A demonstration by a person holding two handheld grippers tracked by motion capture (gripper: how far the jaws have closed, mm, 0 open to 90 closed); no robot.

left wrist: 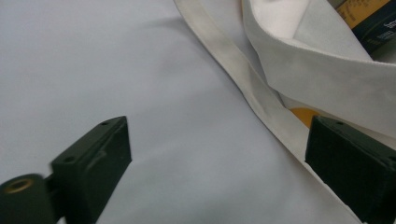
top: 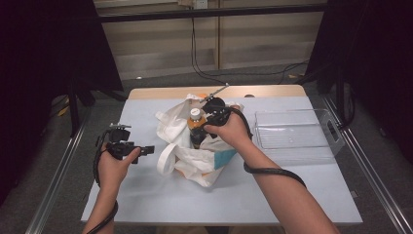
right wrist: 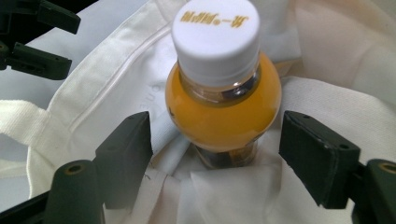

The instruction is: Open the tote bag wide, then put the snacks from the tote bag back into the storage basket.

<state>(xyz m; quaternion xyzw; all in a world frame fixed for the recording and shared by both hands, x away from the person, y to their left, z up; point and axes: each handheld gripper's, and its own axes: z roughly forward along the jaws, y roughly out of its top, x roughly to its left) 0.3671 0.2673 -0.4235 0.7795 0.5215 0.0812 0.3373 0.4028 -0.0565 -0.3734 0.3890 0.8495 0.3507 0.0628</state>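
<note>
A bottle of orange drink (top: 194, 121) with a white cap stands in the mouth of a white tote bag (top: 195, 161) at the table's middle. My right gripper (top: 204, 123) reaches into the bag from the right. In the right gripper view it (right wrist: 217, 149) is open, one jaw on each side of the bottle (right wrist: 223, 102) with small gaps to it. My left gripper (top: 143, 153) hovers open over the table left of the bag. In the left gripper view it (left wrist: 219, 158) is empty, near the bag's strap (left wrist: 243, 79).
A clear plastic bin (top: 292, 131) sits at the table's right. The bag's loose strap (top: 165, 156) loops on the grey tabletop (top: 146, 195) toward the left gripper. A dark and yellow label (left wrist: 369, 18) peeks from inside the bag. Cables trail from both grippers.
</note>
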